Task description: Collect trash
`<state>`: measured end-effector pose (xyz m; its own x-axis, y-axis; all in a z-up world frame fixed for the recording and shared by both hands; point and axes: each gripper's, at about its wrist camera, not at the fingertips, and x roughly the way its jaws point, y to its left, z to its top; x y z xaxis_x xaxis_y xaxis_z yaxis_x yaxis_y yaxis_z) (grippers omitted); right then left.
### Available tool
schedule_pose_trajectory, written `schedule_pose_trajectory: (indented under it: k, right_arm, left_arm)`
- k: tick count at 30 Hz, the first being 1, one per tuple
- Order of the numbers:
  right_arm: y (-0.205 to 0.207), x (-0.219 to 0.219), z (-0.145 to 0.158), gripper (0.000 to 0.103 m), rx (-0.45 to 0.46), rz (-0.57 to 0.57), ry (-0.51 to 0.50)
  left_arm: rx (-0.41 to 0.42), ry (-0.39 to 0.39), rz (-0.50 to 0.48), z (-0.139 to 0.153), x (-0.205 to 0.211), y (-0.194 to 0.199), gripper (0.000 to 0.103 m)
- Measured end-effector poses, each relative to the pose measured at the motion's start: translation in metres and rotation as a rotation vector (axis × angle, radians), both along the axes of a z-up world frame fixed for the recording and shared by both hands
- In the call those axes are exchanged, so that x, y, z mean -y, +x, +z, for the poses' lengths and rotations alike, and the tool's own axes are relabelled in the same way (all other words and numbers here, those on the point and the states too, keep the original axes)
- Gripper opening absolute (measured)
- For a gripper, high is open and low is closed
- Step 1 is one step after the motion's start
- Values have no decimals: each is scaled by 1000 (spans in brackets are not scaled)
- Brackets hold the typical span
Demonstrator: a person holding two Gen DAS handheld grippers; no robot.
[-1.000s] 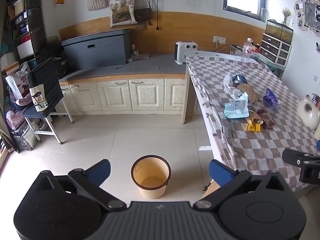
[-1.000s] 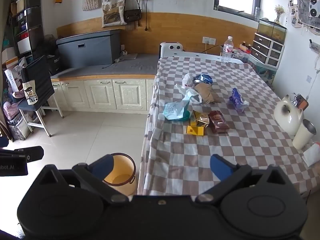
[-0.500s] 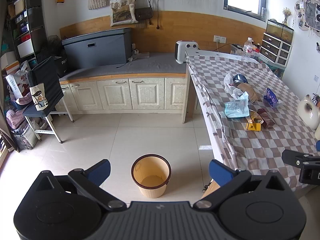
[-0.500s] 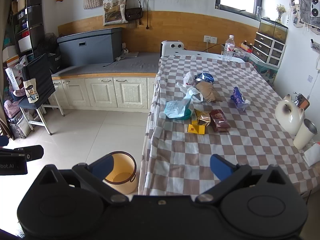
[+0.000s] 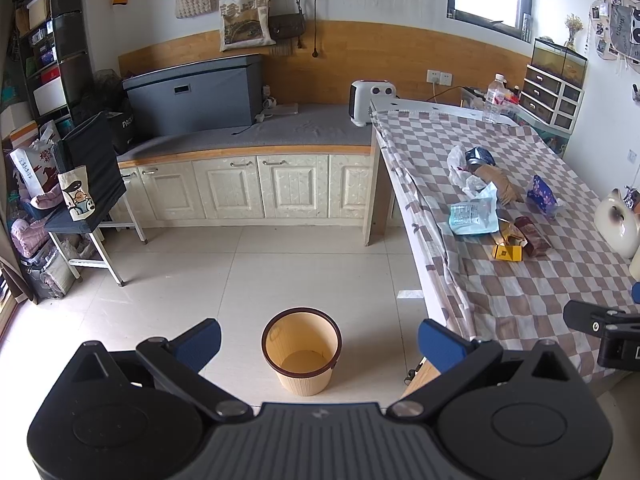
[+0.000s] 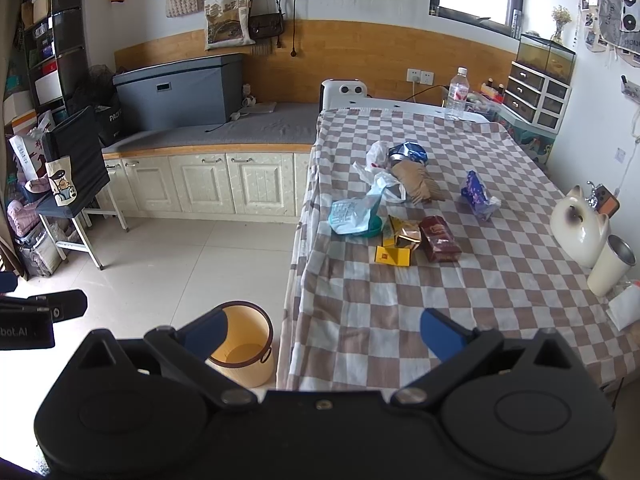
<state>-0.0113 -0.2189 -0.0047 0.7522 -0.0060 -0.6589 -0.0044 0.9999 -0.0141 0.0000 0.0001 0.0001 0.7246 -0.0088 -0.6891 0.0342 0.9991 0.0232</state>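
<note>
Trash heap mid-table toward the left edge; both grippers empty and spread wide.

Trash: yellow carton [image 6: 393, 257], gold foil pouch [image 6: 405, 235], maroon packet [image 6: 439, 238], teal-white plastic bag [image 6: 353, 216], brown paper bag [image 6: 416, 181], white plastic bag [image 6: 378, 156], blue wrapper [image 6: 476, 196]. All judged light, crushable; films probably slippery and limp, so pinch a crumpled fold; carton is stiffer, so take it across an edge. Bin [image 5: 302, 350] stands on the floor off the table's [image 6: 380, 320] near left corner, looks empty. Right gripper [image 6: 325, 330] hangs over the table's near edge, jaws wide apart, touching nothing. Left gripper [image 5: 319, 340] over the bin, likewise released.
</note>
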Motion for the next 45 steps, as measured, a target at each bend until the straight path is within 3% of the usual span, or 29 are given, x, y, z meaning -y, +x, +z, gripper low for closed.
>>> schedule_pose_trajectory:
  k: [45]
  right_arm:
    - [-1,-1,-6,103,-7,8,1]
  left_arm:
    - [-4,-1,1,0,0,0,103]
